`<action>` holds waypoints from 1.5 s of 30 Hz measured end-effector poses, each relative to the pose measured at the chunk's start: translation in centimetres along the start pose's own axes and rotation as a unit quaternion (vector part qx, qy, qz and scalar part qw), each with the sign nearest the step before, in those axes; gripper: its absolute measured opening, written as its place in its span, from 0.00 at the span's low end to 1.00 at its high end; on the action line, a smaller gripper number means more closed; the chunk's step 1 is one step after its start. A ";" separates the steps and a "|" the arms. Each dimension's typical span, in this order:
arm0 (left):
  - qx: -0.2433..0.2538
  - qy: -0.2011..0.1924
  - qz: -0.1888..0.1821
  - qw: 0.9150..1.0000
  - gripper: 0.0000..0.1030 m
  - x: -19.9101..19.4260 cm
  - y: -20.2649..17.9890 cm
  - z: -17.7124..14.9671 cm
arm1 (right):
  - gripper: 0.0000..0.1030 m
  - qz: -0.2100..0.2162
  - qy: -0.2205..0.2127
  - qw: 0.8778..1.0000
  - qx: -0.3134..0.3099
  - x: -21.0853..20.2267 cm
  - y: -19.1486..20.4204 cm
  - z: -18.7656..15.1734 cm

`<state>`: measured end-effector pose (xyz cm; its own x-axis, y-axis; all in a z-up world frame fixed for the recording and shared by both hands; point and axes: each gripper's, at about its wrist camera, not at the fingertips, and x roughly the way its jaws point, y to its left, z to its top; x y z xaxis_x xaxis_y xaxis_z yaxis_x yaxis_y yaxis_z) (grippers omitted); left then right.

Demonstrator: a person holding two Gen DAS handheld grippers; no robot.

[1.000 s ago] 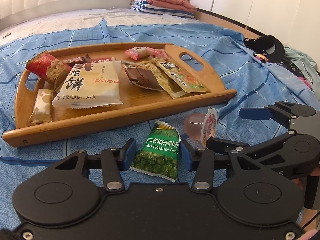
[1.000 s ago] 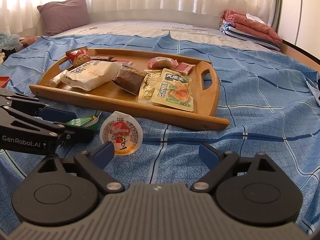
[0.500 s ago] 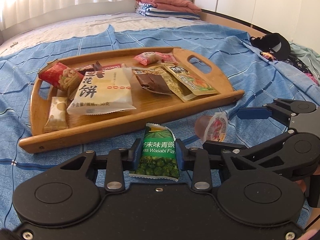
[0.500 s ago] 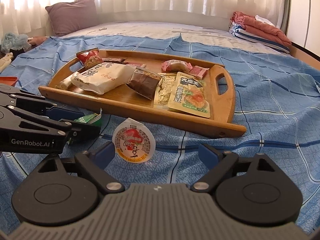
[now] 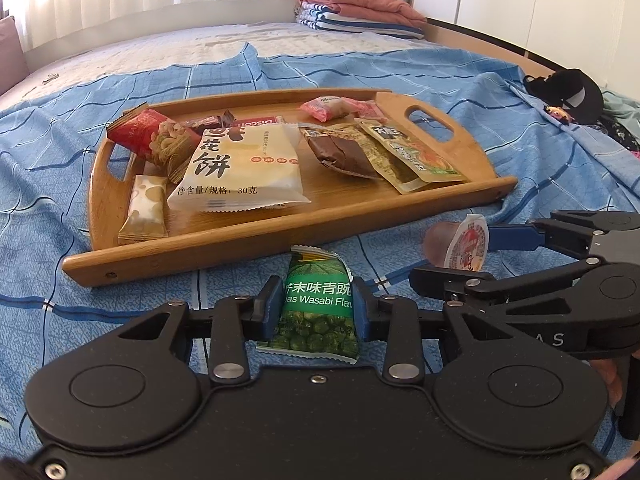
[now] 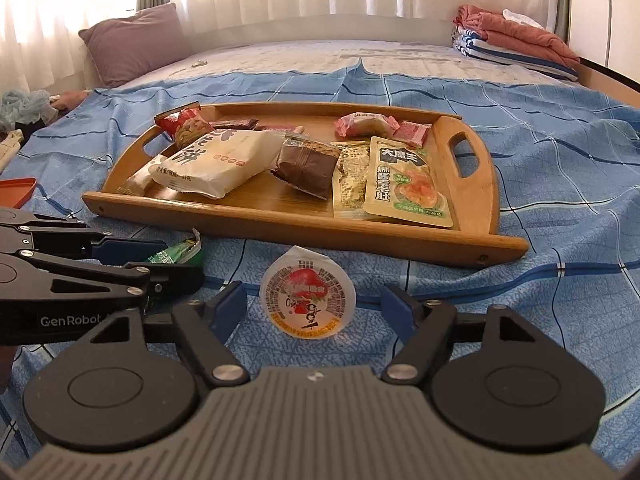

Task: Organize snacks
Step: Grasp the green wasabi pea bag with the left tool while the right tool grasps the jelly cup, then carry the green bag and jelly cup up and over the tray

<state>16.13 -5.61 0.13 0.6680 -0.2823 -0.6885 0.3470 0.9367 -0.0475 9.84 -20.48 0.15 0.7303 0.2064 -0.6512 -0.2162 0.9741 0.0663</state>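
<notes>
A wooden tray (image 5: pixel 280 228) (image 6: pixel 472 216) lies on the blue bedspread and holds several snack packs. My left gripper (image 5: pixel 316 308) is shut on a green wasabi pea pack (image 5: pixel 316 312), just in front of the tray's near rim; the pack's end shows in the right wrist view (image 6: pixel 176 252). A jelly cup (image 6: pixel 308 296) (image 5: pixel 460 246) with a red and white lid lies on its side on the bedspread. My right gripper (image 6: pixel 310 306) is open, with one finger on each side of the cup and a gap to both.
A purple pillow (image 6: pixel 132 44) lies at the far left and folded blankets (image 6: pixel 516 40) at the far right of the bed. A black cap (image 5: pixel 568 92) and clothes lie at the right edge. An orange dish (image 6: pixel 16 192) sits at the left.
My left gripper closed on the green pea pack. My right gripper moved forward around the jelly cup, still open.
</notes>
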 end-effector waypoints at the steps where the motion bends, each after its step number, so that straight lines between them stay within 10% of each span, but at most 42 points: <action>1: 0.000 0.000 0.002 1.000 0.33 0.0 -0.1 0.0 | 0.73 -0.001 0.000 1.000 -0.002 0.0 0.1 0.0; 13: 0.005 -0.005 0.011 1.000 0.34 0.0 -0.3 -0.2 | 0.50 -0.017 -0.010 0.999 0.033 -0.2 0.7 -0.1; 45: -0.006 -0.054 0.014 0.998 0.30 -6.3 -0.2 0.7 | 0.46 -0.013 -0.036 0.998 0.056 -4.2 2.4 1.8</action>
<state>12.30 -4.21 5.03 0.7445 -0.2758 -0.6080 0.3199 0.9467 -0.0377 7.45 -18.83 4.41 0.7803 0.1840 -0.5977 -0.1271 0.9824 0.1366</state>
